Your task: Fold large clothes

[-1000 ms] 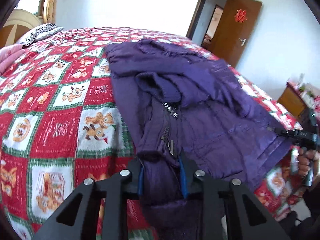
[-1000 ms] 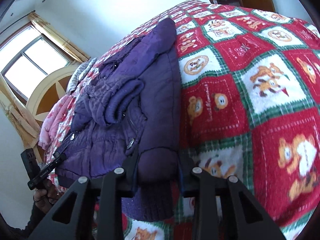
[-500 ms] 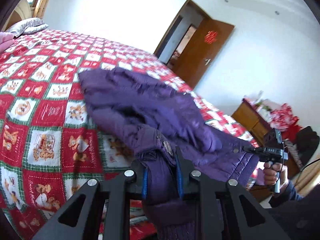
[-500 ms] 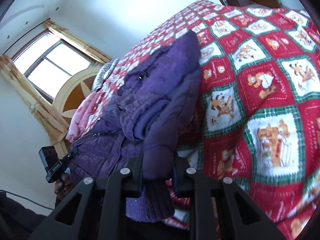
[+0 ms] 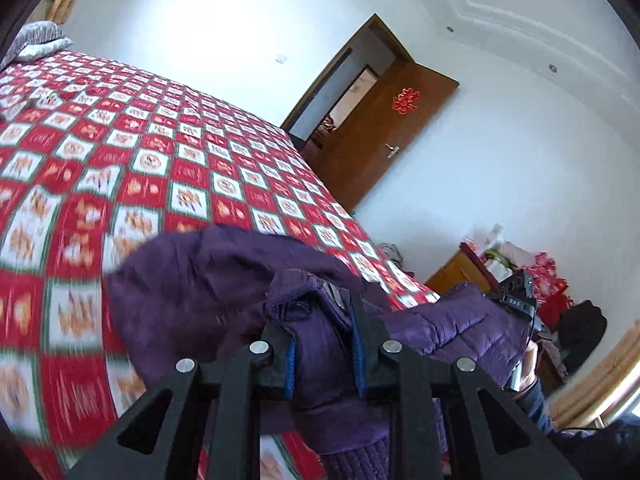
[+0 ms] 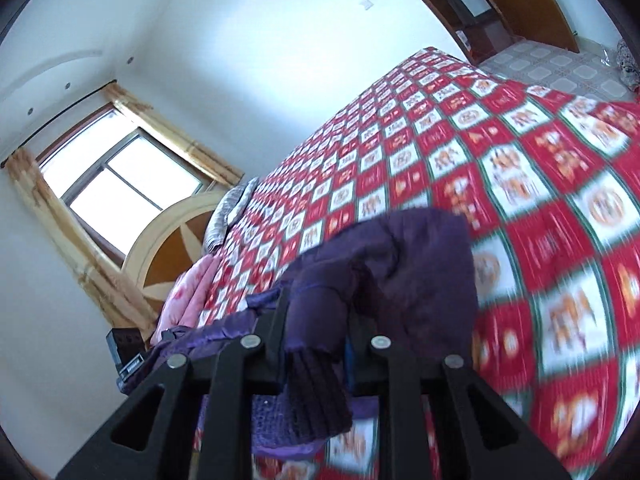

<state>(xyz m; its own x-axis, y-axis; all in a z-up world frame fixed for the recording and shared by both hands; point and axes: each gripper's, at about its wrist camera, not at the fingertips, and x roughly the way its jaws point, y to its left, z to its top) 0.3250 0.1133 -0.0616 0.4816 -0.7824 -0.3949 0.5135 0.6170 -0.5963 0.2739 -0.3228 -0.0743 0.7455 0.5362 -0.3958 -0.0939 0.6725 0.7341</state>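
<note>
Jacket (image 5: 224, 288) hem between both fingers (image 5: 362, 344)

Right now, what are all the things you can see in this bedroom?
Puffer jacket: one, purple, lifted over the bedspread's near edge, pinched in both jaws.
Bedspread: one, red, white and green checks, covering the bed.
Pillow: one, grey striped, far end of bed.
Pink bedding: one heap, by the headboard.
Door: one, brown, open, red decoration.
Window: one, yellow curtains.
Left gripper: black, shut on jacket.
Right gripper: black, shut on the cuff.
</note>
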